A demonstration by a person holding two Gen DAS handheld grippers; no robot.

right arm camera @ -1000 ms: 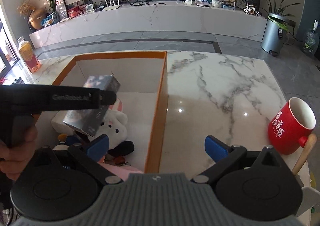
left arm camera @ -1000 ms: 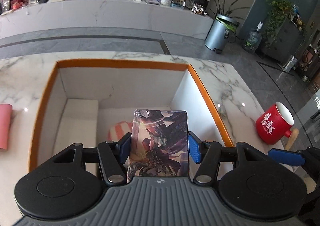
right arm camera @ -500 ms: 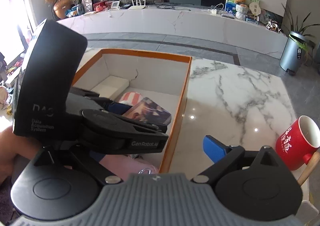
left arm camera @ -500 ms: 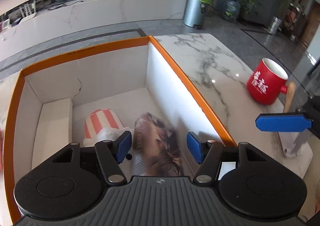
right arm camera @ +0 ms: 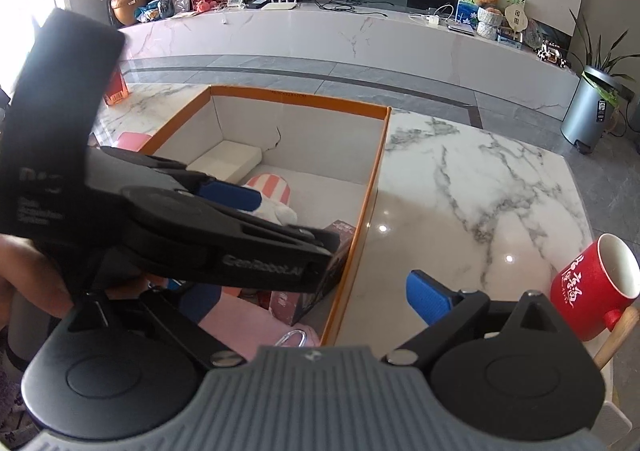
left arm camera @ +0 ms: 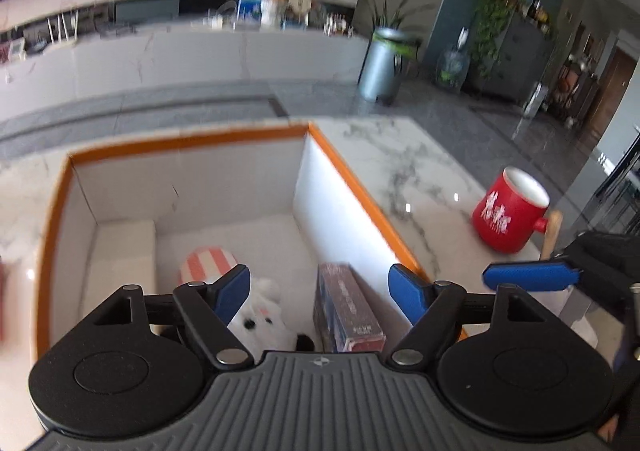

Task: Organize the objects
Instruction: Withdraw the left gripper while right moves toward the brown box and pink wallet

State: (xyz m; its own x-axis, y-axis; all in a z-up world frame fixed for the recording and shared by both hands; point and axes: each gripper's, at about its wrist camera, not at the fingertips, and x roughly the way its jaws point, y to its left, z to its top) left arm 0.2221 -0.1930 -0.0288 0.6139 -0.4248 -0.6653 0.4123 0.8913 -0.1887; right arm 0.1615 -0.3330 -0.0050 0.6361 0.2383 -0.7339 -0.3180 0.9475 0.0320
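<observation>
Card box lies inside orange-rimmed box, lower centre of frame, against right wall, beside white plush toy. Left gripper above it, jaws spread, holding nothing. Right gripper also spread and free, lower part of frame. Red mug on marble table, right edge.
</observation>
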